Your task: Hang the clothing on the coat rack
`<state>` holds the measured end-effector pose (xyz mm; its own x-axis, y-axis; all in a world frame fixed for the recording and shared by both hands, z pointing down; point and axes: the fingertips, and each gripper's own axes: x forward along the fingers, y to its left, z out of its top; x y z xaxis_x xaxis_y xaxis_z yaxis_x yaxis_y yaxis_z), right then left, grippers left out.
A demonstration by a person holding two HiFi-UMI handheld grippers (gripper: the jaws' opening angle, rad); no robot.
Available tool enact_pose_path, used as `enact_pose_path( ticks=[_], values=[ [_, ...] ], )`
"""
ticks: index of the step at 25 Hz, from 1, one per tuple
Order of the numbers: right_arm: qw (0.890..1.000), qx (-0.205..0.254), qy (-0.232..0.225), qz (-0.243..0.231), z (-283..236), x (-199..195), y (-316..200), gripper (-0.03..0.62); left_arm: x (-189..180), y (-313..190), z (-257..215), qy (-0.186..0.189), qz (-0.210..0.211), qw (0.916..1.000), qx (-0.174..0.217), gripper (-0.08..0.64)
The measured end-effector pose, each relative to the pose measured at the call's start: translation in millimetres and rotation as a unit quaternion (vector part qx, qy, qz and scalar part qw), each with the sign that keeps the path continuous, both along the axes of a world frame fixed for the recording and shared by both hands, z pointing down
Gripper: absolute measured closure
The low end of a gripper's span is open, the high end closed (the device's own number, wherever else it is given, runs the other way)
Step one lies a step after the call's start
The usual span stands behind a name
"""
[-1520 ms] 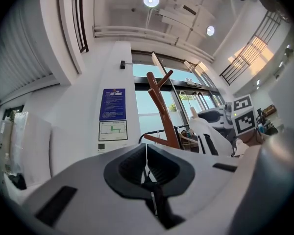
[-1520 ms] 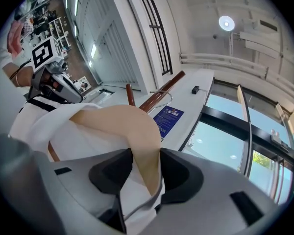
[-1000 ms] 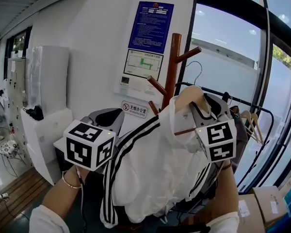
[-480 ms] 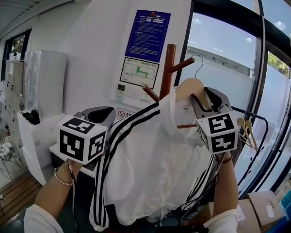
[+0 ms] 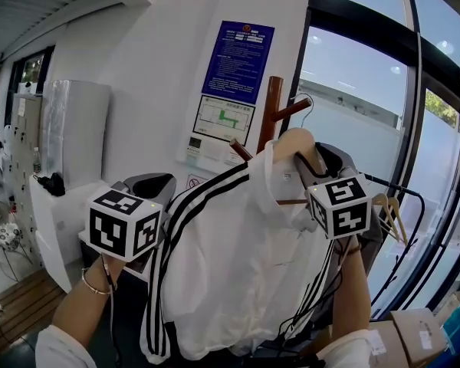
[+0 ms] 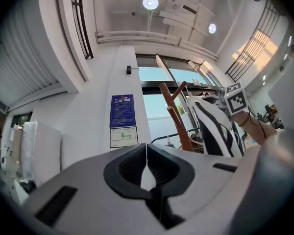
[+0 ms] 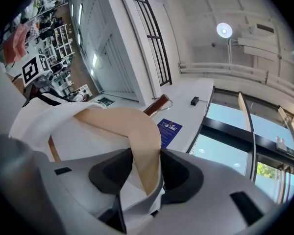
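A white garment with black stripes hangs from a pale wooden hanger at the centre of the head view. It is held up just in front of the brown wooden coat rack, whose pegs branch out at upper centre. The top of the hanger is close beside one peg; whether it touches cannot be told. Right of centre, the right gripper has its jaws clamped on the hanger's wooden shoulder and the collar cloth draped over it. At lower left the left gripper is clear of the garment, its jaws pressed together on nothing. A blue notice is on the white wall behind the rack, and a dark clothes rail stands by the windows at right.
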<state>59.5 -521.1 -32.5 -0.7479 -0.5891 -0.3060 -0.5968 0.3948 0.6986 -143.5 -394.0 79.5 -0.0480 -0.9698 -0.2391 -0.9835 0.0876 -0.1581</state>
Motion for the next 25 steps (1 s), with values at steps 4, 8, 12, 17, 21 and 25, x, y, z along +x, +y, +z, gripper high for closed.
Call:
enact_pose_path(
  ticks=[4,8,12,17,21,25],
  values=[
    [1.0,-0.011,0.008,-0.005,9,-11,-6,0.402,-9,1,8,0.006,-0.005,1.0,-0.004,0.548],
    [1.0,-0.02,0.019,-0.008,22,-22,-11,0.402,-16,3,17,0.01,-0.009,0.9999,-0.008,0.548],
    [0.999,-0.024,0.028,-0.008,28,-29,-15,0.402,-25,3,24,0.014,-0.012,0.9997,-0.015,0.548],
    [0.999,-0.033,0.038,-0.007,38,-39,-22,0.402,-30,2,34,0.022,-0.011,0.9995,-0.019,0.548],
    [0.998,-0.042,0.04,-0.009,48,-47,-27,0.402,-31,-1,45,0.027,-0.005,0.9992,-0.028,0.548],
    [0.999,-0.044,0.025,-0.009,48,-49,-29,0.402,-34,1,53,0.035,-0.003,0.9989,-0.031,0.548]
  ],
)
